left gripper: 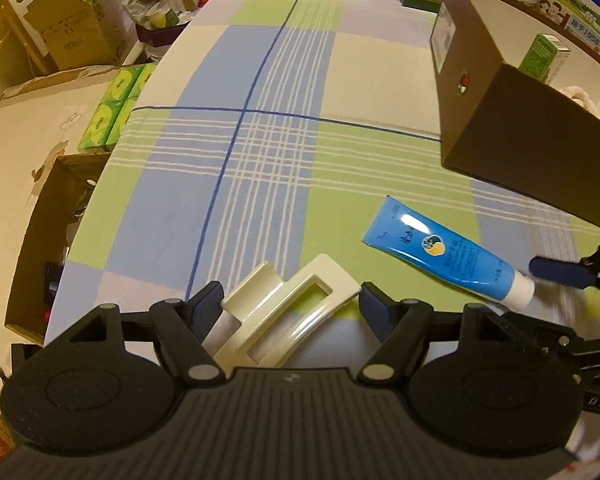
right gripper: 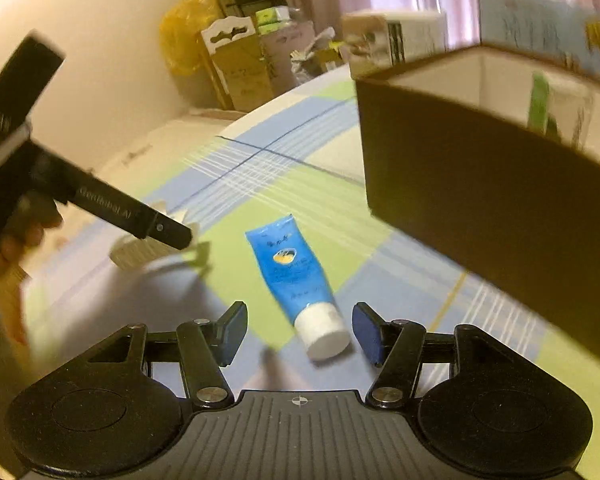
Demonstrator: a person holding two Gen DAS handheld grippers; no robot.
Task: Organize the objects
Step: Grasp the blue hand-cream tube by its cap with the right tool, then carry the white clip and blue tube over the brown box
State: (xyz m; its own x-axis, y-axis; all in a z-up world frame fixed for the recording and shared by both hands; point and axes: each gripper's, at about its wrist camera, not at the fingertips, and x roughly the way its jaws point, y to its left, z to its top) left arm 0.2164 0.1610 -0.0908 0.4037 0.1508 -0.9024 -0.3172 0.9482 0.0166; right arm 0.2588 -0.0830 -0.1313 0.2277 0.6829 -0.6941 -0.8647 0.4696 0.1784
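While both tongs gape wide: cream hair claw (left gripper: 288,312) between left tongs (left gripper: 291,306), blue tube's (right gripper: 288,268) cap between right tongs (right gripper: 300,330).

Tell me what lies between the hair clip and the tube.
Nothing: in the left wrist view, only bare checked cloth separates the hair clip from the tube.

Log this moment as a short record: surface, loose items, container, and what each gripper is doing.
surface: checked tablecloth
loose items: cream hair claw clip; blue tube with white cap
container: open brown box, small green carton inside
left gripper: open, jaws either side of the clip
right gripper: open, the tube's cap between its fingers
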